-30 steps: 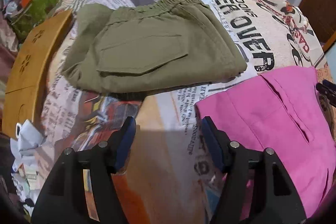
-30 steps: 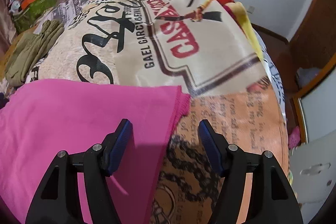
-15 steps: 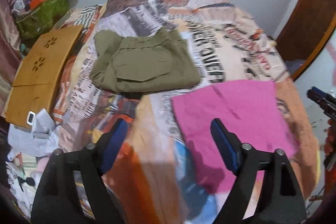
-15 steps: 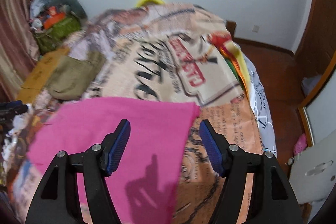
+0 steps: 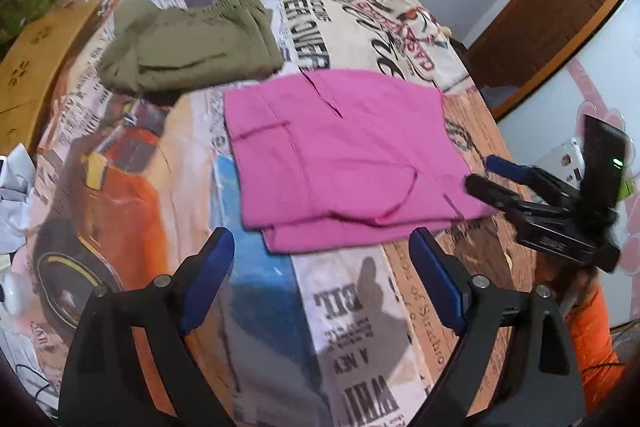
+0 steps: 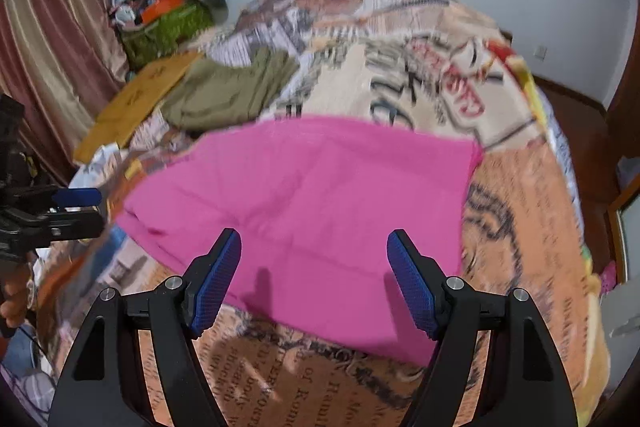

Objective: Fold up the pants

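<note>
Pink pants (image 5: 344, 155) are lying folded mid-frame on the newspaper-print bed (image 5: 360, 327), olive pants (image 5: 188, 47) sitting upper left. Left claw (image 5: 320, 279) and right claw (image 6: 314, 279) are both hovering spread, pinching nothing.

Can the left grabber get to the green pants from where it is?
Probably yes. The left gripper is open and holds nothing, and the green pants lie uncovered on the bedspread, beside the pink pants, not under them.
</note>
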Demonstrator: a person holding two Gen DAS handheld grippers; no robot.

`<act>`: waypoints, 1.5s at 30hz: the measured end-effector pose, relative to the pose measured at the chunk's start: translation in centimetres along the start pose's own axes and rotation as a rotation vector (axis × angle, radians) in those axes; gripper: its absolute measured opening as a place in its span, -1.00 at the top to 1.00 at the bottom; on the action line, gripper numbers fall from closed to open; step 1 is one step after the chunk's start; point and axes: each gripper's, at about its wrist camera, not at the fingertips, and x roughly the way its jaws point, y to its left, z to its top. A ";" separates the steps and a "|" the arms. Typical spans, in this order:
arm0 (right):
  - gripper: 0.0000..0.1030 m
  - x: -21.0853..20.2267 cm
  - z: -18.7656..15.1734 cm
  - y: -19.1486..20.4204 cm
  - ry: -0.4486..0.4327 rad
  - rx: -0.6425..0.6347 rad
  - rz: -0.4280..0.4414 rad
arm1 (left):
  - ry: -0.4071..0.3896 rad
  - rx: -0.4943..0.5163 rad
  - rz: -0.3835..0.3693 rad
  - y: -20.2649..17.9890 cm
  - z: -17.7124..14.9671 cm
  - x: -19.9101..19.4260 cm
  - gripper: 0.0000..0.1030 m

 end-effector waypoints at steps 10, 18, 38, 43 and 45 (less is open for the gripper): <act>-0.40 2.1 -1.8 -0.3 0.091 -0.001 0.020 | 0.123 -0.019 -0.094 -0.9 -0.7 3.0 -0.74; -0.41 2.4 -2.0 -0.5 0.099 0.001 0.038 | 0.090 -0.102 -0.135 0.2 0.8 4.2 -0.79; -0.42 2.4 -2.2 -0.4 0.098 -0.013 0.044 | -0.017 -0.131 0.026 1.3 3.8 5.8 0.28; -0.43 2.1 -2.2 -0.4 0.104 -0.004 0.040 | -0.043 -0.116 0.035 1.5 3.6 5.1 0.40; -0.43 1.6 -2.2 -0.5 0.104 -0.002 0.041 | -0.065 -0.111 0.060 1.8 3.1 4.5 0.43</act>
